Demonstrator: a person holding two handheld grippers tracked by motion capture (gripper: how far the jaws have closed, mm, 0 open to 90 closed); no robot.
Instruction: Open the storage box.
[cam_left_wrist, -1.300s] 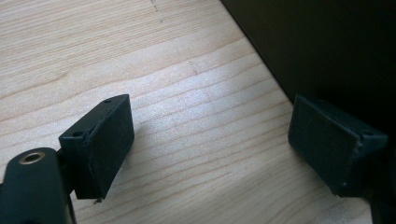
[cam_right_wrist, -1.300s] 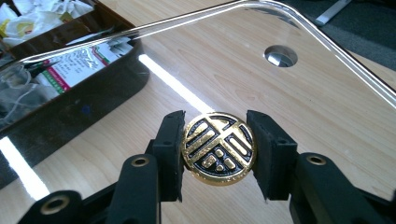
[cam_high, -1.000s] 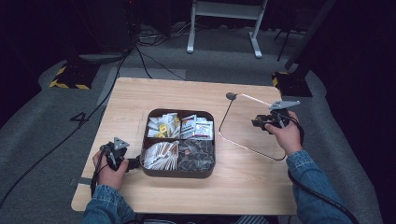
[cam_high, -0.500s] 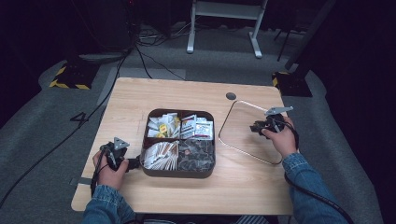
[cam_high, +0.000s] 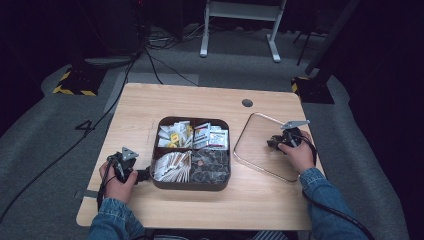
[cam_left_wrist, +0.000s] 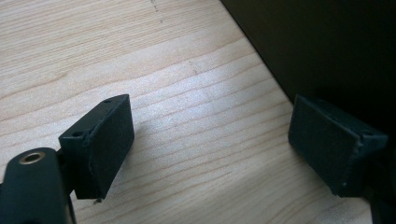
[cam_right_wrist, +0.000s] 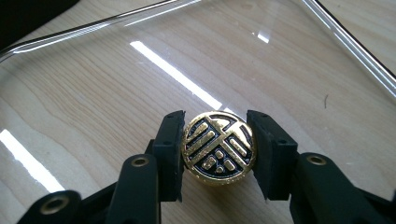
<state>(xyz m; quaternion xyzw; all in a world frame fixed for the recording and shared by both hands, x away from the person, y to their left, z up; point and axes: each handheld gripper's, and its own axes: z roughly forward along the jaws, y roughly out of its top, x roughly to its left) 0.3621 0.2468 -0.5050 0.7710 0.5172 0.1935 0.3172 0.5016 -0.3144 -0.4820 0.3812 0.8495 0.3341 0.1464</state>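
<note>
Now R gripper (cam_right_wrist: 217, 151) clamps gold knob (cam_right_wrist: 218, 149) of glass lid (cam_high: 260, 145) (flat on table); L gripper (cam_left_wrist: 210, 149) wide, empty.

Left tool (cam_high: 143, 174) low, jaws wide apart — right tool (cam_right_wrist: 217, 154) clamped tight.

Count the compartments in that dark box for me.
4. Far left holds yellow-and-white packets, far right red-and-white sachets, near left pale sticks, near right dark packets. The box sits mid-table; nothing suggests a hidden section.
</note>
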